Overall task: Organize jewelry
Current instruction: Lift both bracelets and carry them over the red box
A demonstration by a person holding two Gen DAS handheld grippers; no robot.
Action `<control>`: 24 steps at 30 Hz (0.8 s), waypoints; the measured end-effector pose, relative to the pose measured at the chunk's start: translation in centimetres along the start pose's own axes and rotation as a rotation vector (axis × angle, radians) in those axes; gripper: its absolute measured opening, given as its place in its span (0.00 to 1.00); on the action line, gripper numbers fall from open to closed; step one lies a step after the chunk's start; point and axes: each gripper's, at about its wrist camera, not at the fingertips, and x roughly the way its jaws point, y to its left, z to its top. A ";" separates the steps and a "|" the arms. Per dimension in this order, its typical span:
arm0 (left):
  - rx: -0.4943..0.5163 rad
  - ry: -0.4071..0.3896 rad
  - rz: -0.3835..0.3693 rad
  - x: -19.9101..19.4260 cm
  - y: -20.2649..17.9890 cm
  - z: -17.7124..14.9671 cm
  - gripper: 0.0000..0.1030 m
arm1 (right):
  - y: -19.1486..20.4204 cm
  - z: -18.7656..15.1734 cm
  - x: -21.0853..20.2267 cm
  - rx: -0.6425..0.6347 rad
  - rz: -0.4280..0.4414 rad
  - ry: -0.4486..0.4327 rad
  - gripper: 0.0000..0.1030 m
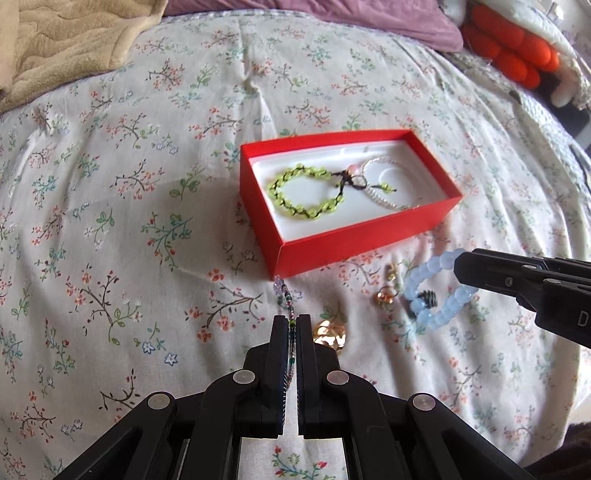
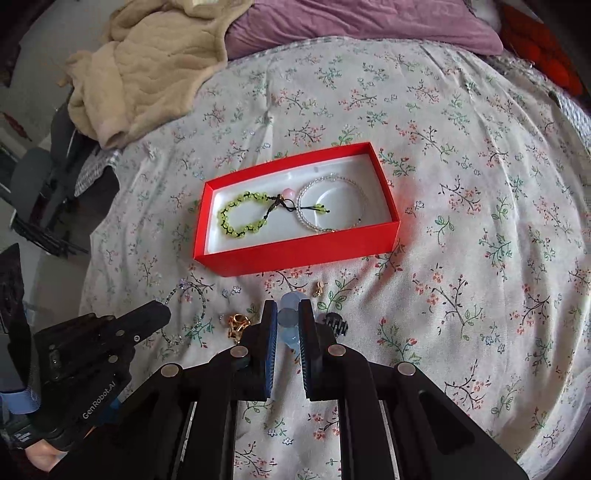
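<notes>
An open red box (image 1: 369, 247) (image 2: 295, 254) lies on the floral bedsheet. Inside it are a green bead bracelet (image 1: 303, 192) (image 2: 240, 218) and a clear bead bracelet (image 1: 388, 184) (image 2: 332, 206). My left gripper (image 1: 291, 319) (image 2: 162, 310) is shut on a thin multicolour bead strand (image 1: 282, 291) (image 2: 201, 306) just in front of the box. My right gripper (image 2: 288, 314) (image 1: 461, 269) is shut on a pale blue bead bracelet (image 1: 436, 295) (image 2: 290, 301), whose loop hangs below it. A gold trinket (image 1: 330, 334) (image 2: 238, 325) lies between the grippers.
Small gold earrings (image 1: 386, 295) (image 2: 319, 288) and a black hair clip (image 1: 426, 299) (image 2: 336, 323) lie on the sheet near the box. A beige blanket (image 2: 147, 66) and purple pillow (image 2: 351, 22) sit behind. The bed edge with dark clutter (image 2: 48, 184) is at left.
</notes>
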 end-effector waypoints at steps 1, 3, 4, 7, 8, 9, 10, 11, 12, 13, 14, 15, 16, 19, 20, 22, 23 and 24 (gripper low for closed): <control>-0.001 -0.005 -0.006 -0.1 -0.2 0.1 0.00 | 0.0 0.2 -0.2 -0.001 -0.004 -0.009 0.12; -0.007 -0.019 -0.019 -0.5 -0.4 0.5 0.00 | 0.0 0.5 -0.7 0.003 0.001 -0.023 0.12; -0.011 -0.028 -0.027 -0.7 -0.6 0.7 0.00 | -0.1 0.7 -0.9 0.007 0.005 -0.030 0.12; -0.016 -0.055 -0.050 -1.1 -1.2 1.4 0.00 | -0.4 1.1 -1.7 0.019 0.013 -0.049 0.12; -0.018 -0.064 -0.059 -1.2 -1.4 1.6 0.00 | -0.5 1.2 -1.9 0.023 0.013 -0.054 0.12; -0.018 -0.071 -0.066 -1.2 -1.7 1.9 0.00 | -0.6 1.4 -2.0 0.024 0.012 -0.059 0.12; -0.018 -0.077 -0.073 -1.2 -1.9 2.3 0.00 | -0.7 1.5 -2.2 0.026 0.011 -0.063 0.12; -0.020 -0.084 -0.080 -1.1 -2.2 2.6 0.00 | -0.8 1.6 -2.3 0.028 0.009 -0.066 0.12; -0.024 -0.090 -0.088 -1.1 -2.4 3.0 0.00 | -0.9 1.8 -2.5 0.030 0.009 -0.070 0.12; -0.030 -0.098 -0.100 -1.1 -2.6 3.5 0.00 | -0.9 2.0 -2.6 0.034 0.009 -0.075 0.12; -0.035 -0.105 -0.111 -1.1 -2.9 3.9 0.00 | -1.1 2.2 -2.8 0.038 0.010 -0.079 0.12; -0.039 -0.114 -0.120 -1.1 -3.1 4.3 0.00 | -1.2 2.5 -3.0 0.043 0.012 -0.085 0.12; -0.045 -0.126 -0.133 -1.1 -3.4 4.8 0.00 | -1.4 2.7 -3.2 0.049 0.015 -0.091 0.12; -0.062 -0.151 -0.168 -0.8 -4.0 6.0 0.00 | -2.2 3.7 -3.8 0.072 0.020 -0.118 0.12; -0.064 -0.157 -0.180 -0.6 -4.2 6.4 0.00 | -2.4 4.0 -4.0 0.077 0.016 -0.129 0.12; -0.069 -0.170 -0.221 -0.1 -4.4 6.9 0.00 | -2.7 4.6 -4.3 0.080 0.005 -0.150 0.12; -0.075 -0.175 -0.241 0.2 -4.4 7.1 0.00 | -2.8 4.8 -4.4 0.081 0.001 -0.160 0.12; -0.081 -0.175 -0.247 0.7 -4.3 7.4 0.00 | -2.9 5.1 -4.4 0.081 -0.005 -0.168 0.12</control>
